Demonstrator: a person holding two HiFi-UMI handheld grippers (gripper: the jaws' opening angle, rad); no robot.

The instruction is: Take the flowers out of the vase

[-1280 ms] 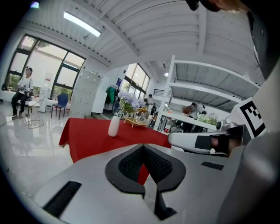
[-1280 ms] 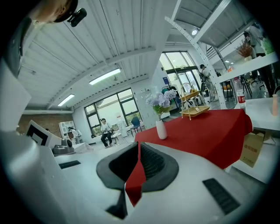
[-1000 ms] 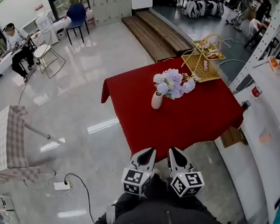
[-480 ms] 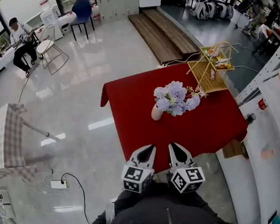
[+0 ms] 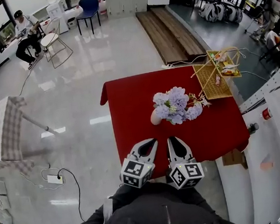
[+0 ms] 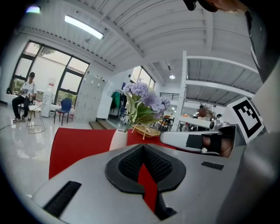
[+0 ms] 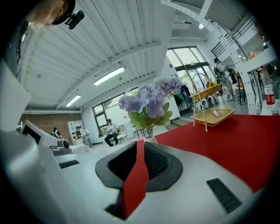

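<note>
A white vase point(image 5: 155, 117) stands in the middle of the red table point(image 5: 128, 100) and holds a bunch of pale purple flowers point(image 5: 176, 105). My left gripper point(image 5: 149, 142) and right gripper point(image 5: 174, 140) hover side by side over the table's near edge, both shut and empty, well short of the vase. In the left gripper view the vase point(image 6: 118, 140) and flowers point(image 6: 144, 98) rise just beyond the shut left gripper point(image 6: 142, 149). The right gripper view has the flowers point(image 7: 149, 101) straight ahead of the shut right gripper point(image 7: 140, 145).
A wicker basket point(image 5: 215, 74) with a tall handle sits on the table's far right corner. White shelving point(image 5: 278, 133) stands close on the right. A plaid-covered table point(image 5: 4, 134) is at the left, a power strip point(image 5: 54, 179) on the floor. A person point(image 5: 25, 31) sits far back left.
Both grippers and the head camera have come closer to the red table; the gripper tips now reach over its near edge. The vase and flowers have not moved.
</note>
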